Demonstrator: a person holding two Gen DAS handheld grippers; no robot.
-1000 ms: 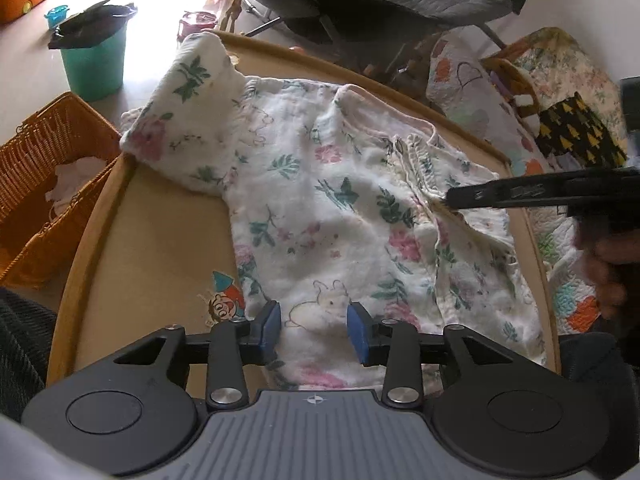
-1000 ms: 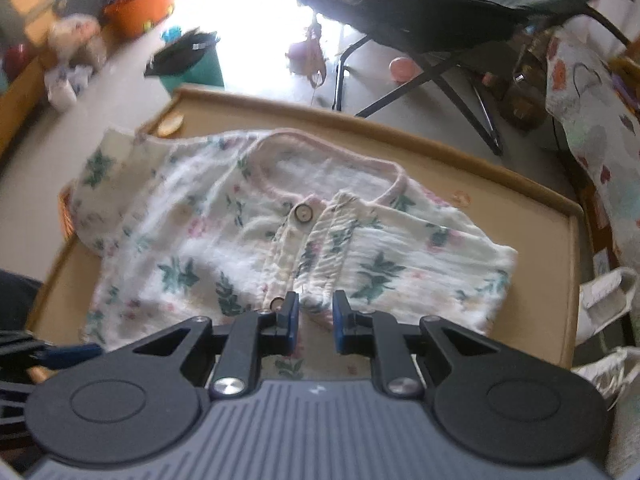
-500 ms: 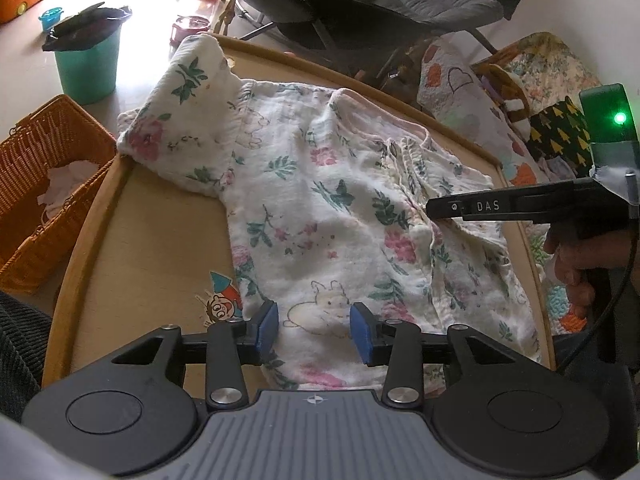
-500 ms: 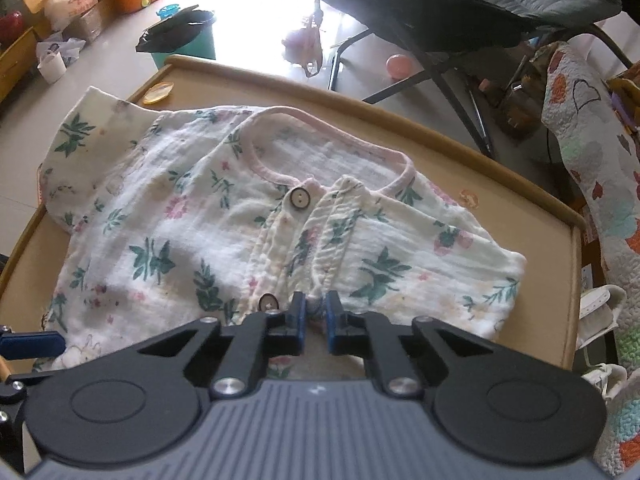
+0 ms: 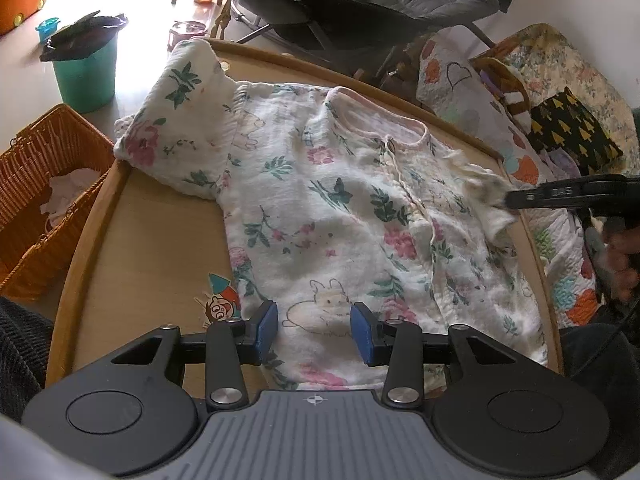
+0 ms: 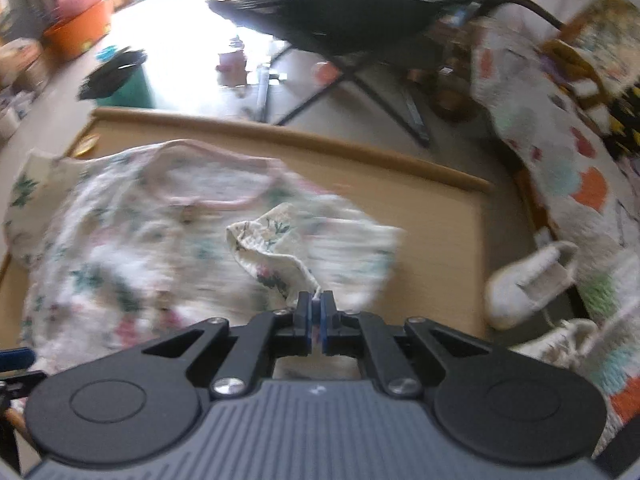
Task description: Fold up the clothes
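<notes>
The floral shirt (image 5: 340, 216) is spread flat on the wooden table (image 5: 152, 248), collar at the far edge, hem nearest. Its hem is straddled by the half-spread left gripper (image 5: 314, 328). One sleeve is pinched and lifted by the closed right gripper (image 6: 316, 312).

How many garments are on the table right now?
1: a floral shirt spread across the wooden table, its sleeve pinched by the right gripper. Anything underneath would be hidden.
</notes>
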